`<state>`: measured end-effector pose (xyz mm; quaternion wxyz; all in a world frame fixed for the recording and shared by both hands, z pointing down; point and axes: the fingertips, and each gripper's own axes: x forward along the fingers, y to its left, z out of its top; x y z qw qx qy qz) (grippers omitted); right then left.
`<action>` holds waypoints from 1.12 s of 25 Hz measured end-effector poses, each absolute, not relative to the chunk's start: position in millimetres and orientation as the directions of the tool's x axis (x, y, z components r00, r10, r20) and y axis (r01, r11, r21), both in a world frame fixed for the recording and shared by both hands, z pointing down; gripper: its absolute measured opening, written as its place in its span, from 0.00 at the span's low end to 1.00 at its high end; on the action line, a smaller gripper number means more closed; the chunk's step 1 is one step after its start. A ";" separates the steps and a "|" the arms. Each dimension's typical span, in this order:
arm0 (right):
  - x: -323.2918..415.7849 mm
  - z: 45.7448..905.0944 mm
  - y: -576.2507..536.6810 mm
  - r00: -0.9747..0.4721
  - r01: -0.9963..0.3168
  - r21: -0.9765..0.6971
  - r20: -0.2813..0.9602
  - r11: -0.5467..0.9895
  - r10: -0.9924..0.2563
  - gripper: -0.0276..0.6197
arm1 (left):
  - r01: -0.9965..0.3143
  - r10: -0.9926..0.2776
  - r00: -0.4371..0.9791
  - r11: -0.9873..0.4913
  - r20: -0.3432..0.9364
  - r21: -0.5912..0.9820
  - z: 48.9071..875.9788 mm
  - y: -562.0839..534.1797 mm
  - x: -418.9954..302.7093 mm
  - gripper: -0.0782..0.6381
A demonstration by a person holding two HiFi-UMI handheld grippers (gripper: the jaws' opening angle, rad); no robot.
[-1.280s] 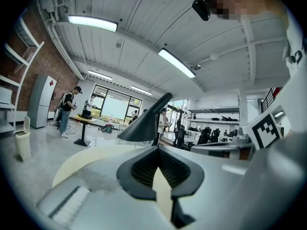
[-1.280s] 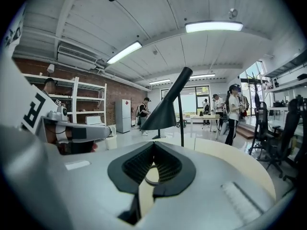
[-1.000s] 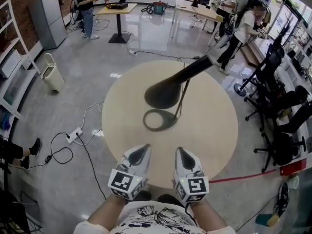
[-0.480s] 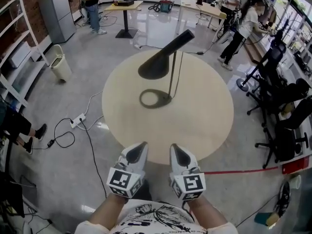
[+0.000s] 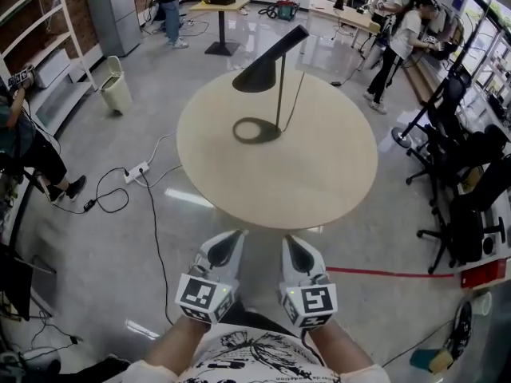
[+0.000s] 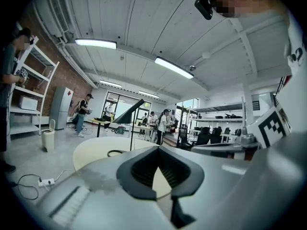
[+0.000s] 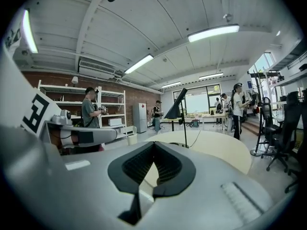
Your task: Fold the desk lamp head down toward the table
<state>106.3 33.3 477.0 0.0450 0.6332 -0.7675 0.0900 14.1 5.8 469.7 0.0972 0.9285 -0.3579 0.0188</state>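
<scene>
A black desk lamp stands on the far half of the round beige table [image 5: 319, 174]. Its cone head [image 5: 262, 72] is raised and tilts up to the right on a thin upright stem [image 5: 279, 94] over a ring base [image 5: 255, 129]. My left gripper [image 5: 227, 250] and right gripper [image 5: 297, 250] are held low and side by side, short of the table's near edge and well away from the lamp. Both are shut with nothing in them. In the left gripper view the lamp [image 6: 128, 113] shows small beyond the left gripper [image 6: 157, 147]. The right gripper view shows the lamp [image 7: 177, 104] past the right gripper [image 7: 154, 143].
A power strip with cables [image 5: 136, 171] lies on the floor left of the table. A waste bin [image 5: 116, 92] and shelves [image 5: 48, 54] stand further left, and a person [image 5: 24, 146] sits there. Office chairs [image 5: 471, 190] crowd the right. A red line [image 5: 383, 274] crosses the floor.
The view has pulled back from the table, so the lamp and tabletop now lie farther from both grippers. The lamp head stays raised. Both grippers stay shut.
</scene>
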 end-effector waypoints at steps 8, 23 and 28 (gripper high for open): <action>102.4 473.1 79.5 -0.216 -0.973 -0.119 0.170 0.198 -0.961 0.06 | -0.692 -0.691 0.719 -0.704 0.068 0.158 458.1 48.2 3.9 0.11; 80.9 460.9 116.9 -0.196 -0.978 -0.096 0.130 0.184 -0.972 0.06 | -0.678 -0.687 0.726 -0.717 -0.004 0.165 434.4 87.2 -28.0 0.11; 72.7 456.4 128.0 -0.203 -0.979 -0.059 0.135 0.196 -0.970 0.06 | -0.668 -0.679 0.734 -0.726 -0.017 0.165 429.8 92.4 -33.9 0.11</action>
